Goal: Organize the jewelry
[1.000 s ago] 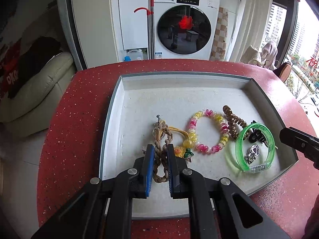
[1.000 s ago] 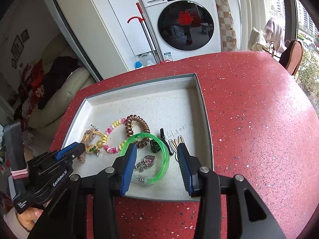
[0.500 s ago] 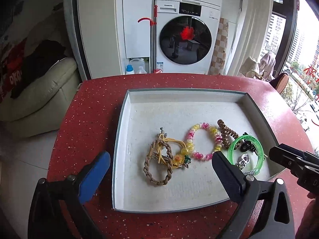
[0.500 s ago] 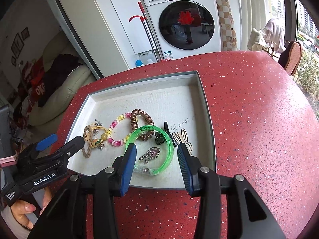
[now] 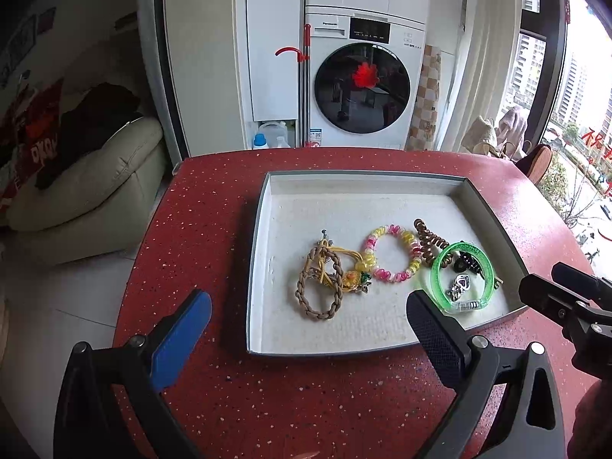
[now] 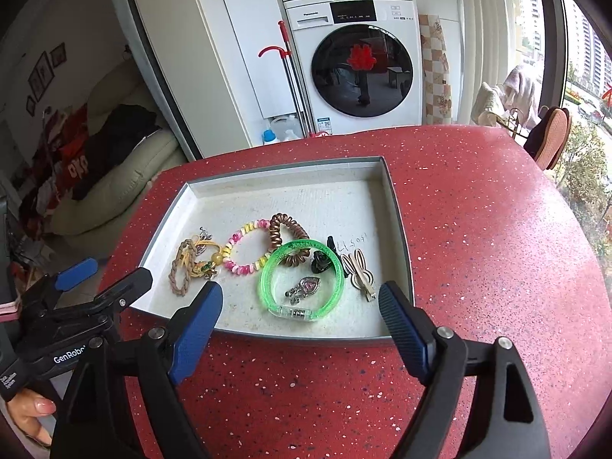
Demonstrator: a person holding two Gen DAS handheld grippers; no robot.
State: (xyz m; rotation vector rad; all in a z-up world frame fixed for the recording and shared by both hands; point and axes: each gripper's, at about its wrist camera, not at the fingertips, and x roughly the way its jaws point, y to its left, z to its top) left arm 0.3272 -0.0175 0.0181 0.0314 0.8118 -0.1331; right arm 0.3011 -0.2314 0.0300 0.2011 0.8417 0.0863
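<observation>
A grey tray (image 5: pixel 255 267) (image 6: pixel 397 214) on the red table holds the jewelry in a row. From the left: a braided tan rope bracelet (image 5: pixel 304 298) (image 6: pixel 176 273), a yellow cord charm (image 5: pixel 350 279), a pink-yellow coil bracelet (image 5: pixel 390 277) (image 6: pixel 241 266), a brown coil tie (image 5: pixel 428 241) (image 6: pixel 279 229), a green bangle (image 5: pixel 436 279) (image 6: pixel 267 287) around a silver heart pendant (image 5: pixel 459 285) (image 6: pixel 306 288), a black clip (image 6: pixel 320 262) and a beige rabbit clip (image 6: pixel 359 275). My left gripper (image 5: pixel 308 329) is open and empty, held back over the tray's near edge. My right gripper (image 6: pixel 300 321) is open and empty before the bangle.
The red speckled table (image 6: pixel 497 248) curves away on the right. A washing machine (image 5: pixel 363 84) and a red-handled mop (image 5: pixel 302 76) stand behind it. A cream sofa (image 5: pixel 95 176) is at the left. The right gripper's body (image 5: pixel 566 302) shows at the tray's right corner.
My left gripper opened, let go of the braided rope bracelet and drew back and up. My right gripper also drew back and opened wider.
</observation>
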